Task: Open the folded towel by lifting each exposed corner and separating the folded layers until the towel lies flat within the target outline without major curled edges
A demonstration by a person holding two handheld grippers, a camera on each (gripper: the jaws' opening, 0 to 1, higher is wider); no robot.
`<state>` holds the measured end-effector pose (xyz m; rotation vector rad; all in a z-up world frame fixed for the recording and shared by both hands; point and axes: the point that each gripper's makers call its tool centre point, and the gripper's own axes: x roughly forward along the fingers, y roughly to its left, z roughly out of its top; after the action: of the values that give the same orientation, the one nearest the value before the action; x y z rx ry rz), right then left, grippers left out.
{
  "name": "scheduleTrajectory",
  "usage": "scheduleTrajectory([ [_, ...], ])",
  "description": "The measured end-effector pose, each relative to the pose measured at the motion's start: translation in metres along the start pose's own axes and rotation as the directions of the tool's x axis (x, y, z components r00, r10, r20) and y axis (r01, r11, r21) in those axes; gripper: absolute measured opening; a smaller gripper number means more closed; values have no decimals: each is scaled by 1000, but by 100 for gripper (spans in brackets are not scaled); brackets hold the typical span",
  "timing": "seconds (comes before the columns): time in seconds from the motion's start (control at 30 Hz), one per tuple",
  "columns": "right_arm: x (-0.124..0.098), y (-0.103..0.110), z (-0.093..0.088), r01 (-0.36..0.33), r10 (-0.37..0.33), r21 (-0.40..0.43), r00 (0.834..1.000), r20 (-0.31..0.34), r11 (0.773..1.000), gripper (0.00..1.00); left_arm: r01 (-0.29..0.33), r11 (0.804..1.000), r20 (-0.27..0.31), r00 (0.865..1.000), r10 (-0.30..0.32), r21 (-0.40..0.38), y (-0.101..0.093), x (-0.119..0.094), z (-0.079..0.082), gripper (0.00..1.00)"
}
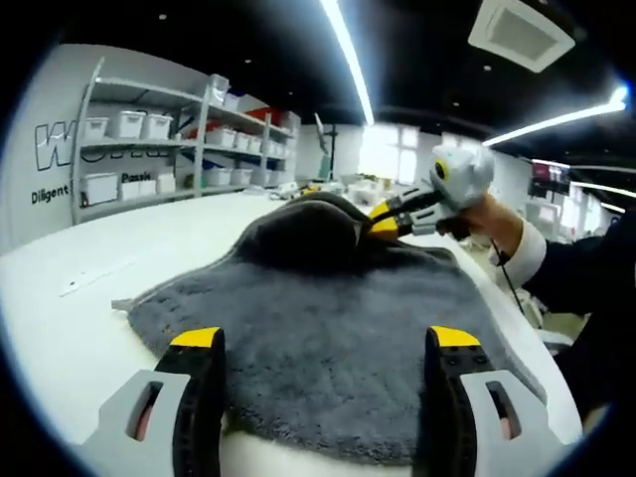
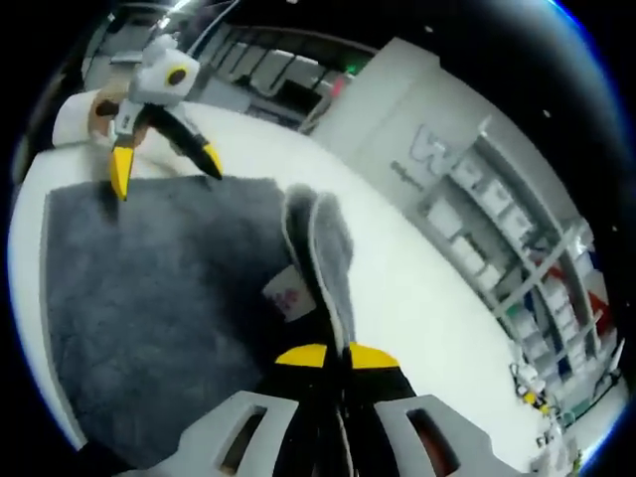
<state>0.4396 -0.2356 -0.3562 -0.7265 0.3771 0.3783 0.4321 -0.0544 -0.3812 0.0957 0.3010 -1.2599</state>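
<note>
A dark grey towel (image 1: pixel 328 328) lies spread on the white table (image 1: pixel 70 318). In the left gripper view my left gripper (image 1: pixel 325 340) stands open at the towel's near edge, its yellow-tipped jaws wide apart above the cloth and holding nothing. At the far side, my right gripper (image 1: pixel 383 221) is shut on a raised fold of towel that forms a dark hump. In the right gripper view the right gripper (image 2: pixel 338 355) pinches that upright fold (image 2: pixel 323 248), with a small white label (image 2: pixel 288 293) beside it. Beyond it, the left gripper (image 2: pixel 164 164) hovers open over the far towel edge.
Shelves with white bins (image 1: pixel 149 129) stand against the wall past the table, and the same shelves (image 2: pixel 537 258) appear in the right gripper view. A person's hand and dark sleeve (image 1: pixel 586 278) reach in from the right. The table's edge (image 2: pixel 25 298) runs close along the towel.
</note>
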Motion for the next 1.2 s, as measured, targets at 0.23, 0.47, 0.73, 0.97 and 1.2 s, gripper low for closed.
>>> scheduleTrajectory([
  [0.23, 1, -20, 0, 39, -38, 51, 999, -17, 998, 0, -9, 1000, -20, 1000, 9, -8, 0, 1, -4, 80],
  [0.47, 0, -35, -5, 99, -93, 143, 995, -42, 985, 0, -18, 1000, -29, 999, 18, -6, 3, 3, -5, 79],
  [0.73, 7, -55, -16, 163, -158, 166, 986, -45, 973, 0, -18, 999, -62, 998, 20, 30, 0, 6, -8, 78],
  [0.97, 18, -66, -35, 160, -152, 252, 987, -51, 954, 0, -20, 999, -71, 997, 23, 41, -1, 6, -10, 77],
  [1.2, 29, -73, -52, 173, -161, 300, 985, -66, 938, 0, -21, 999, -76, 997, 24, 44, -1, 6, -12, 76],
])
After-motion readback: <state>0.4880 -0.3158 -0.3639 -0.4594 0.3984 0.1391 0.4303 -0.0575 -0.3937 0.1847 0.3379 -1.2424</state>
